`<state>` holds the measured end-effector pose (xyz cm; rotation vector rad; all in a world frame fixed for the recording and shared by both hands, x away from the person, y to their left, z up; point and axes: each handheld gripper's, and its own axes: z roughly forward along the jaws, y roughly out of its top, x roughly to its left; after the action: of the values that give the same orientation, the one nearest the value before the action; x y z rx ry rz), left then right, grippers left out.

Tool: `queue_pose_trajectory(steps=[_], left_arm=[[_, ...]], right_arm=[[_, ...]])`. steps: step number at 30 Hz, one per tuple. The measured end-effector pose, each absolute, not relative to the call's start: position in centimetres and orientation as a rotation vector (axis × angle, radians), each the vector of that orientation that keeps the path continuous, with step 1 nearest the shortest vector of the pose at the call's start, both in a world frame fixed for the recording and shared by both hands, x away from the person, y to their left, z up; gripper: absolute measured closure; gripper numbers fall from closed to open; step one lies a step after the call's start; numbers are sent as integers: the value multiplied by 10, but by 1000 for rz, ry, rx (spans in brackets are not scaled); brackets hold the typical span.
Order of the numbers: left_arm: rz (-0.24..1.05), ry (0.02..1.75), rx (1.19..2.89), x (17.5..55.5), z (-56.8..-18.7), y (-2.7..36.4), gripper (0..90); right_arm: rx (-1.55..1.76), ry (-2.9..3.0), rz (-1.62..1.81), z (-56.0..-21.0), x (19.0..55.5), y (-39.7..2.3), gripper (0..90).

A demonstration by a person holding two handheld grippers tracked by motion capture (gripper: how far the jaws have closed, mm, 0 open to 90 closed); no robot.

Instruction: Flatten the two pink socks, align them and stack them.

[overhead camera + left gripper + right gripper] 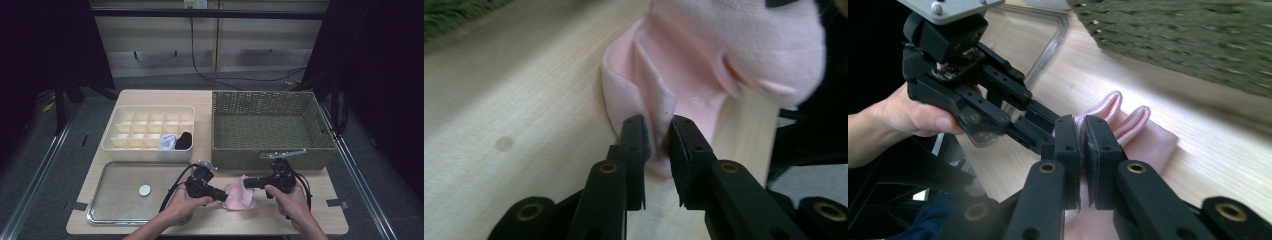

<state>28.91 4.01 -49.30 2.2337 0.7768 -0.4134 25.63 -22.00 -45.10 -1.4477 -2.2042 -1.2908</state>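
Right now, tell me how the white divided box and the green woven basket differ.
The white divided box is smooth, pale and split into many small cells; the green woven basket is dark, textured and one open space. The box holds a black item and a light blue item; the basket looks empty. The basket is larger and taller-walled. Both are rectangular, open-topped, and sit side by side on the table.

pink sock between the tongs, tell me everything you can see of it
The soft pale pink knit sock lies crumpled on the light wooden table, in front of the green woven basket. Its ribbed cuff edges show. The left tongs pinch a fold on one side; the right tongs clamp the other side.
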Motion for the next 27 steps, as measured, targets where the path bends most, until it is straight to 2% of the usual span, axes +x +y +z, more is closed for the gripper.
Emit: queue_pose_trajectory(steps=[12, 16, 24, 27], left_arm=[[-404, 772, 2241, 287, -496, 38, 760], [-432, 781, 2233, 287, -495, 41, 670], [-400, 799, 2236, 289, -492, 52, 618], [-416, 785, 2233, 290, -492, 51, 620]], right_arm=[[-1395, -2236, -1232, -469, 265, -188, 839], [-1390, -2233, -1230, -472, 265, -185, 793], [-1394, -2206, -1312, -466, 258, -197, 726], [-1402, -2204, -1322, -463, 256, -201, 734]])
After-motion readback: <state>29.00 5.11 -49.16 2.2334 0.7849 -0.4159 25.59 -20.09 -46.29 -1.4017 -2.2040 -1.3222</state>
